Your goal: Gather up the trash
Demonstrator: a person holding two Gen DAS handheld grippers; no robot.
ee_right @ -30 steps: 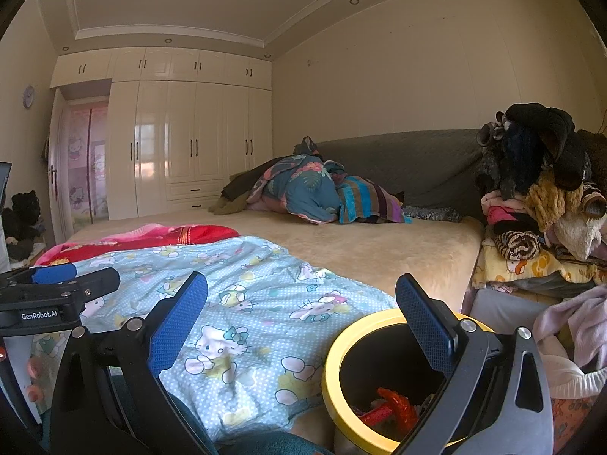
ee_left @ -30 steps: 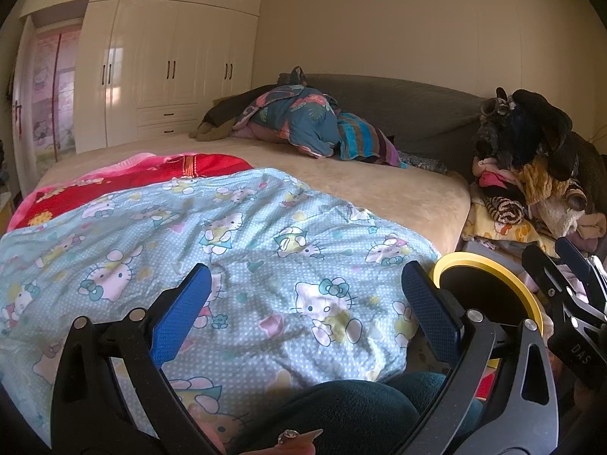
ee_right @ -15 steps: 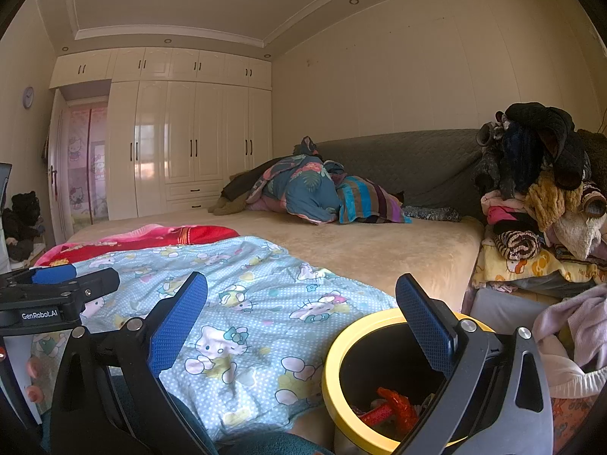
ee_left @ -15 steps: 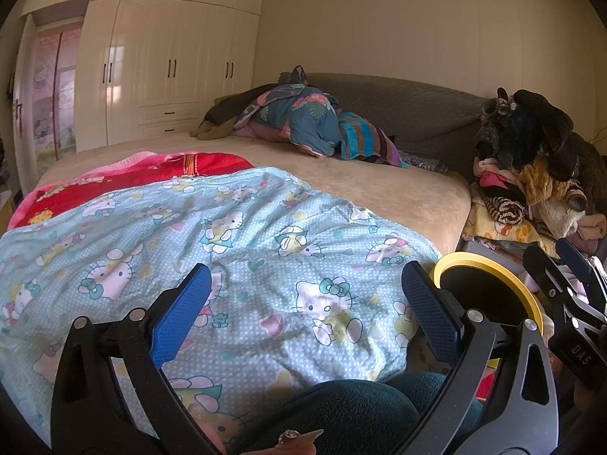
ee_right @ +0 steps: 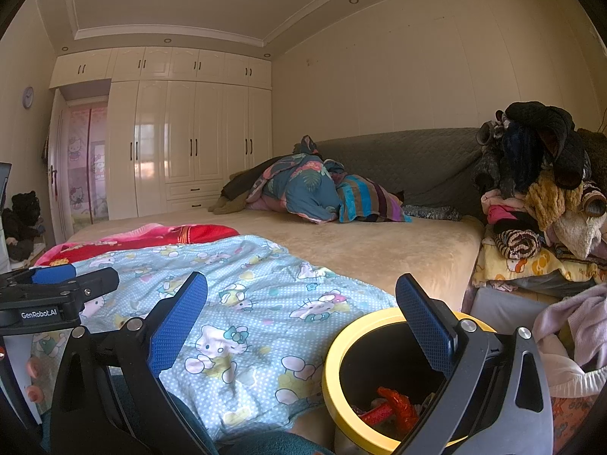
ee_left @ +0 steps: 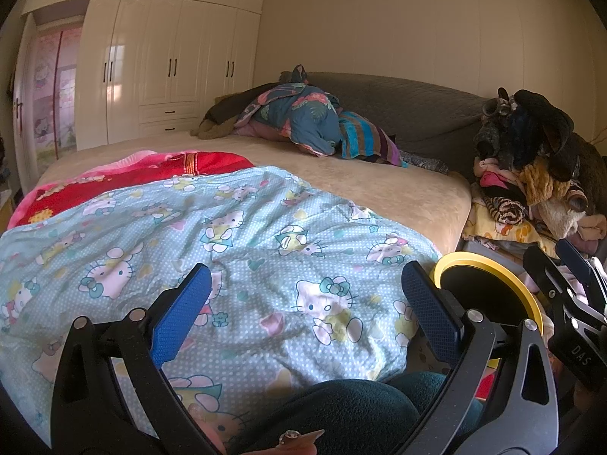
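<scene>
Both the left gripper (ee_left: 305, 316) and right gripper (ee_right: 301, 326) hung wide open and empty over the quilt (ee_left: 227, 235), the bin (ee_right: 334, 386) beside the bed holding red trash (ee_right: 394, 405), so scanning low first seemed wise.

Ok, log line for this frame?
left gripper: open, empty | right gripper: open, empty | yellow-rimmed bin: red trash inside

We are seeing a bed (ee_right: 379, 250) carrying a blue quilt (ee_right: 246, 303) near us, a red blanket (ee_right: 151, 237) beside it, and heaped bedding (ee_right: 311, 193) lying at the headboard (ee_right: 417, 163).
</scene>
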